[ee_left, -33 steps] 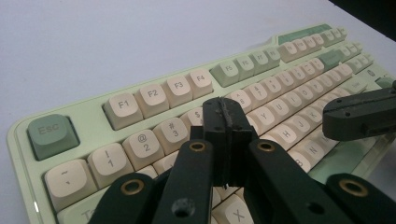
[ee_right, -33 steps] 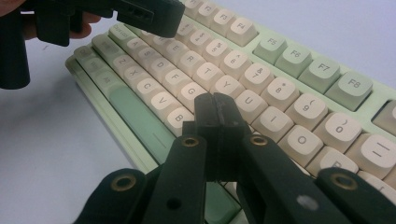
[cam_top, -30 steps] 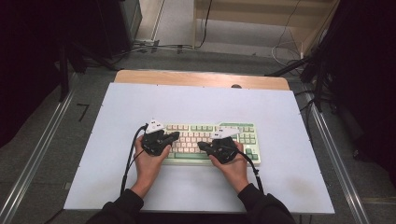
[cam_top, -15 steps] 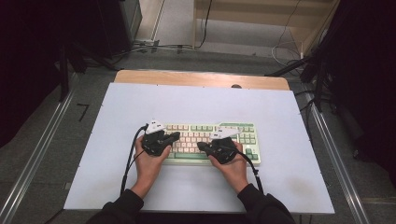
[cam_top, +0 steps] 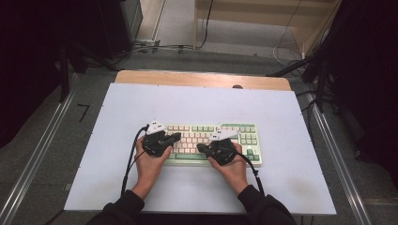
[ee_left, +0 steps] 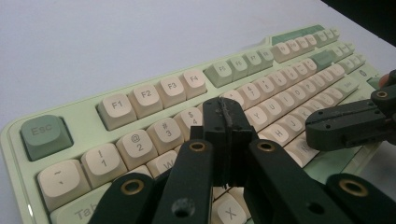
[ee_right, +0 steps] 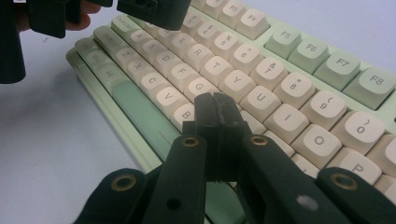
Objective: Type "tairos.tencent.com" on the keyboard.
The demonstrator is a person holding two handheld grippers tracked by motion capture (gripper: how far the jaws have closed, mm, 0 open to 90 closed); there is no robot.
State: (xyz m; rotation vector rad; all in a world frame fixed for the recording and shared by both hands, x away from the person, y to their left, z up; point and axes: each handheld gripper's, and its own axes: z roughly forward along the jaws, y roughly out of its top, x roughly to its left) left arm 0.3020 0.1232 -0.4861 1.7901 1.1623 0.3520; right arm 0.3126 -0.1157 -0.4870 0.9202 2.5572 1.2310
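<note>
A green keyboard (cam_top: 212, 143) with cream keys lies flat on the white worktop (cam_top: 281, 117), a bit nearer the near edge than the far one. The left hand-held gripper (cam_top: 174, 137) hangs over the keys on the left part of the keyboard. Its two black jaws are pressed together with nothing between them. The right hand-held gripper (cam_top: 201, 148) hangs over the keys near the middle. Its jaws are pressed together too, and they hold nothing. The two tips point toward each other and are near but apart.
</note>
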